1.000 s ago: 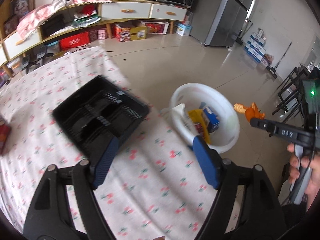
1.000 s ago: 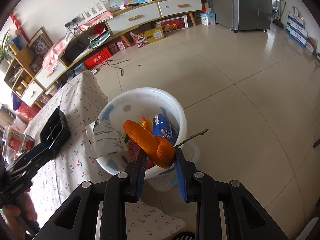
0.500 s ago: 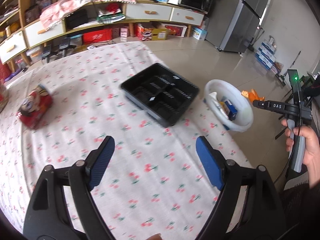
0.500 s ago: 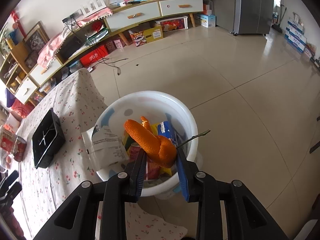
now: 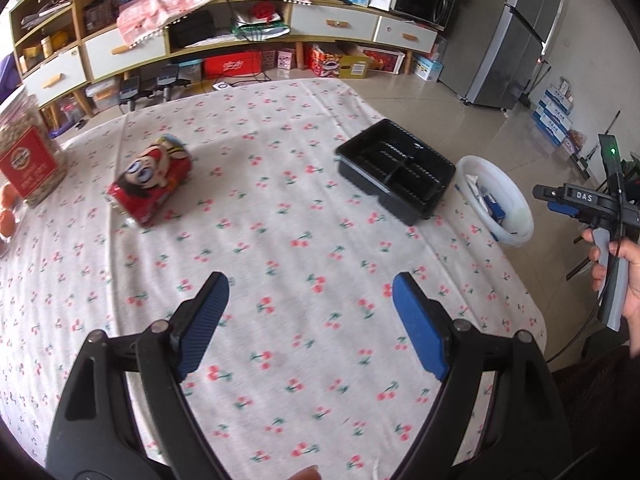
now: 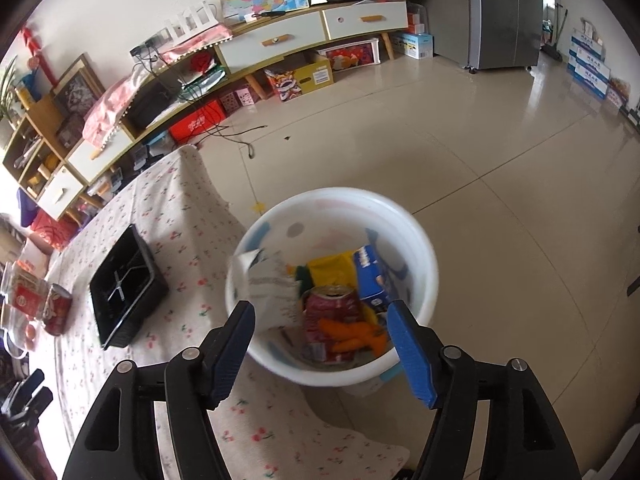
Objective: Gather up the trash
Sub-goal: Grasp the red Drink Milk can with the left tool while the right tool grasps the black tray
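My right gripper (image 6: 320,314) hangs over the white bin (image 6: 424,272), its jaws opening with nothing between them. The orange peel (image 6: 352,334) lies in the bin on a red can (image 6: 332,308), beside a blue box and crumpled paper. My left gripper (image 5: 308,284) is open and empty above the cherry-print tablecloth (image 5: 280,240). Ahead of it on the table lie a red snack can (image 5: 150,184) on its side and a black divided tray (image 5: 396,172) near the far edge. In the left wrist view, a hand holds the right gripper (image 5: 554,200) beside the bin (image 5: 520,208).
A glass jar with a red label (image 5: 24,160) and oranges (image 5: 8,200) stand at the table's left edge. The bin stands on the tiled floor just off the table's corner. Low cabinets with boxes line the far wall, and a fridge (image 5: 516,36) stands at the right.
The right jaws have spread and the orange peel has dropped from them into the bin. My left gripper has drawn back across the table from the black tray, bringing the red can into view.
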The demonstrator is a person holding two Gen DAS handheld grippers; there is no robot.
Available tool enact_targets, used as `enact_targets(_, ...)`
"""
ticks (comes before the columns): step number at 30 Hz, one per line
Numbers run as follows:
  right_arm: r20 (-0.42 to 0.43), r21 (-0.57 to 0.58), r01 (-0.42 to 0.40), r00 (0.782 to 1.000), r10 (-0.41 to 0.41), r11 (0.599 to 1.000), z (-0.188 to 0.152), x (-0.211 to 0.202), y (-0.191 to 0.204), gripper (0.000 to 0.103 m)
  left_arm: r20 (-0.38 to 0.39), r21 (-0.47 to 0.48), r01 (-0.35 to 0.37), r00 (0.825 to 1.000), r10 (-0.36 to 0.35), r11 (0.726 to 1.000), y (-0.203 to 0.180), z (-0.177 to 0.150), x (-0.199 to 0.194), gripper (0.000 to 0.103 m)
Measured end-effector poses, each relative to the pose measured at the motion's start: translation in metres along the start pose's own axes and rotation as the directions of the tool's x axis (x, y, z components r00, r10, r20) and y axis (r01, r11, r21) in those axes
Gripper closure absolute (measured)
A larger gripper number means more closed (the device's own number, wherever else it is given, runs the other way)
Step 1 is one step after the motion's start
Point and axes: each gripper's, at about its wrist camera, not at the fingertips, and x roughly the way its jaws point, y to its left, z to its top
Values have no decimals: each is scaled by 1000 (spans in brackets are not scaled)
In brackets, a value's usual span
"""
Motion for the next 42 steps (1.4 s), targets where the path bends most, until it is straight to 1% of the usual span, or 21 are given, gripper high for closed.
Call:
enact_targets(6, -22, -21, -23, 1000, 22, 1000, -10, -3, 20, 29, -15, -25, -8, 1000, 8, 1000, 23, -2, -6, 19)
enact_targets(10, -35, -50, -38, 999, 36, 998, -14, -4, 38, 27, -29, -33, -43, 999, 42, 999, 44, 1, -11, 18)
enact_targets(11, -35, -62, -41, 999, 39, 997, -14, -5, 43, 26, -32, -41, -56, 998, 55, 998, 52, 2, -13, 18)
enact_targets(15, -43, -116, -55, 998, 50, 992, -15, -3, 68, 25, -35, -94, -92, 995, 89, 991, 80, 7, -17, 6)
enact_targets(18, -57, -148, -62, 997, 55, 987, -18, 2, 84, 25, -57, -126, -110, 993, 103, 986, 97, 9, -12, 6)
enact_targets(21, -71, -185, -69, 996, 57, 980, -19, 7, 102, 24, -65, -132, -136, 990, 128, 982, 110, 14, -2, 6)
enact_targets(25, -85, -229, -79, 995, 61, 970, -18, 15, 125, 24, -79, -109, -156, 986, 148, 982, 122, 25, 11, 6)
enact_targets(28, -96, -252, -84, 993, 61, 964, -16, 22, 138, 24, -98, -69, -164, 983, 157, 984, 128, 40, 24, 6)
enact_targets(30, -103, -266, -85, 993, 60, 960, -14, 27, 145, 24, -115, -76, -154, 983, 145, 985, 132, 48, 33, 6)
enact_targets(31, -106, -271, -83, 993, 56, 959, -14, 30, 149, 24, -125, -94, -143, 984, 131, 985, 135, 52, 40, 6)
enact_targets(33, -113, -277, -83, 992, 53, 957, -12, 35, 153, 24, -125, -113, -136, 985, 121, 984, 138, 57, 47, 6)
enact_targets(35, -120, -279, -85, 991, 53, 956, -8, 40, 157, 24, -81, -79, -165, 984, 159, 983, 134, 65, 51, 6)
enact_targets(37, -121, -288, -82, 991, 48, 954, -4, 45, 162, 24, -54, -47, -171, 984, 169, 984, 131, 71, 54, 6)
enact_targets(40, -114, -313, -69, 993, 35, 947, 1, 51, 168, 24, -66, 3, -182, 981, 182, 983, 128, 80, 68, 6)
enact_targets(42, -124, -340, -76, 992, 36, 937, 4, 57, 173, 23, -79, 31, -195, 977, 196, 980, 126, 81, 77, 6)
